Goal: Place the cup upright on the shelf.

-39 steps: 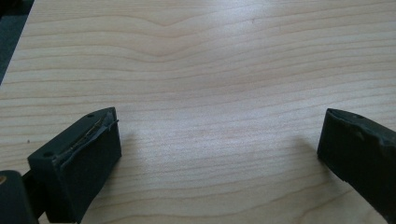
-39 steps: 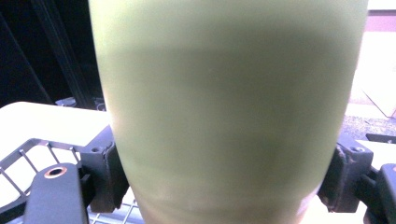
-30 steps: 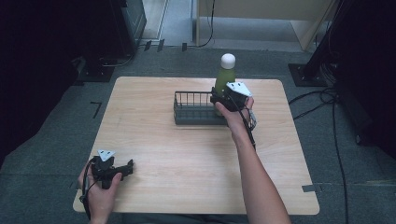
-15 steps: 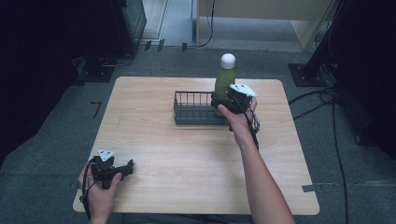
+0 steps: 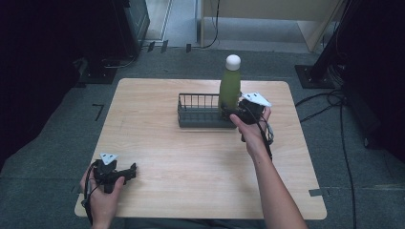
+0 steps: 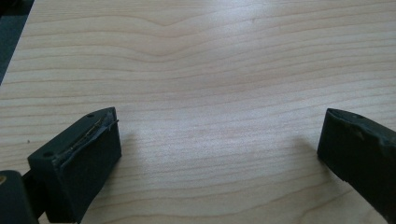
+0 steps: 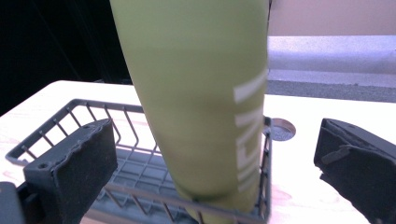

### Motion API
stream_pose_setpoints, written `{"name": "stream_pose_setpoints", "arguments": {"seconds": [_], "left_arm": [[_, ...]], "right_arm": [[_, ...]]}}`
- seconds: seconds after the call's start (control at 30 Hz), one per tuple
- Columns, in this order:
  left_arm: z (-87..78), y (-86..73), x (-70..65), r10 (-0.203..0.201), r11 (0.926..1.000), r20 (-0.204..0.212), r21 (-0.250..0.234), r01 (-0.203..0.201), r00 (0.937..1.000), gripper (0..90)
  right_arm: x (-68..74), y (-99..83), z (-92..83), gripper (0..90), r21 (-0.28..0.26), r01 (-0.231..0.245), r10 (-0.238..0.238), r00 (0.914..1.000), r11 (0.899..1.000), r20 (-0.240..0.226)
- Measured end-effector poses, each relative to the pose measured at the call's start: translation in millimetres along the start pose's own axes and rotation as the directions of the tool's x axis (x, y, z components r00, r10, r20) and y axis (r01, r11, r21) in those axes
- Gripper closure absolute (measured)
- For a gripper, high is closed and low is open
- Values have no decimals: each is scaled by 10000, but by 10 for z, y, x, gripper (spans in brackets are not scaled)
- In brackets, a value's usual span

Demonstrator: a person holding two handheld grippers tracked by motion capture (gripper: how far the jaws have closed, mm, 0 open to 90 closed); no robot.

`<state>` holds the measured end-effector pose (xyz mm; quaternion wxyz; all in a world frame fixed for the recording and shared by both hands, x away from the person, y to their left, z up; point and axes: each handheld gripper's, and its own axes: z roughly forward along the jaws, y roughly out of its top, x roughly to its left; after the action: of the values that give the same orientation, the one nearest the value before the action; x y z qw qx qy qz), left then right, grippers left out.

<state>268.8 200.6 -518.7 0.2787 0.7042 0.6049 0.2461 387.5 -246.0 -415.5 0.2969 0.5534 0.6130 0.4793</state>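
At the near left corner of the wooden worktop [image 5: 191, 157], the left hand-held gripper [image 5: 125, 172] rests where it did a second ago, jaws spread wide over bare wood. Farther off, the right hand-held gripper [image 5: 232, 112] has drawn slightly back from the green bottle [image 5: 229, 88]; its jaws are parted on either side of the bottle and do not touch it. The white-capped bottle stands slightly tilted in the right end of the dark wire basket [image 5: 198, 114], as before.
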Motion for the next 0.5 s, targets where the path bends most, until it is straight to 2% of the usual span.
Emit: {"name": "stream_pose_setpoints", "arguments": {"seconds": [0.2,0.5], "left_arm": [[-1,0,0,-10,10000,7,12,10,10000,1],[-1,0,0,-11,10000,9,5,11,10000,1]], "right_arm": [[-111,-134,-142,0,126,-129,130,9999,9998,-95],[-261,-363,-309,0,420,-159,155,9998,9990,85]]}}
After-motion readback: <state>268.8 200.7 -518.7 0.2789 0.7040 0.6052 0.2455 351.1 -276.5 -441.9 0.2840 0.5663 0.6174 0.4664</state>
